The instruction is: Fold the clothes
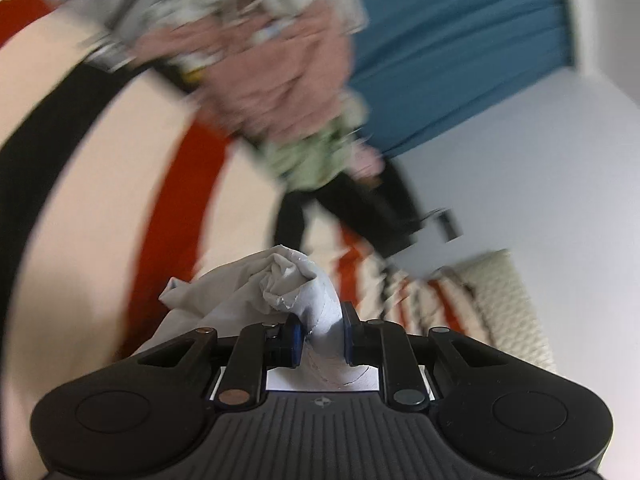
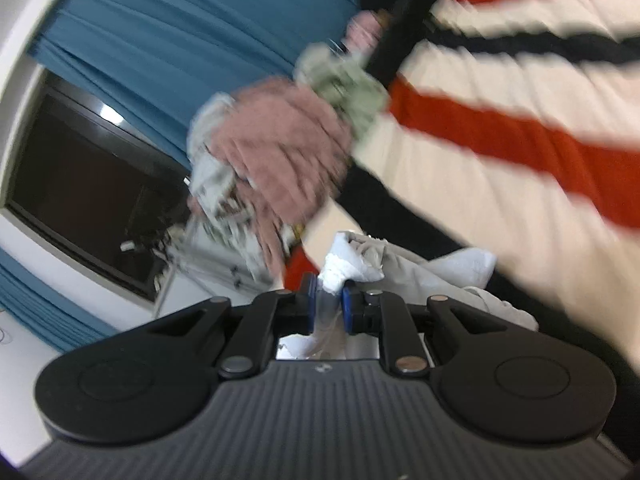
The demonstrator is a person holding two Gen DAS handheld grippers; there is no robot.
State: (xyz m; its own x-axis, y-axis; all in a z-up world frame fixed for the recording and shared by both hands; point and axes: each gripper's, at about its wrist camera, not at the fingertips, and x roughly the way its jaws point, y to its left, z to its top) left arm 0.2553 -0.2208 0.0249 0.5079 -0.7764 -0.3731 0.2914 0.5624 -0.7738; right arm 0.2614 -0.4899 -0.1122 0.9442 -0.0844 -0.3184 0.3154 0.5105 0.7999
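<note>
In the left wrist view my left gripper (image 1: 322, 334) is shut on a bunched fold of a pale grey-white garment (image 1: 280, 284), which rises between its blue pads and trails off to the left. In the right wrist view my right gripper (image 2: 329, 304) is shut on another bunch of the same white garment (image 2: 352, 264), whose cloth spreads to the right. Both views are blurred by motion. A heap of other clothes, pink (image 1: 276, 68) and green-patterned (image 1: 312, 156), lies on the bed beyond; the same pink heap (image 2: 280, 148) shows in the right view.
The bed cover (image 1: 100, 184) is cream with red and black stripes; the cover (image 2: 500, 120) fills the right view's upper right. Blue curtains (image 1: 460, 40) hang on a white wall. A dark window (image 2: 80, 184) and a metal rack (image 2: 208, 256) stand at left. A knitted cream cushion (image 1: 504, 304) lies at the right.
</note>
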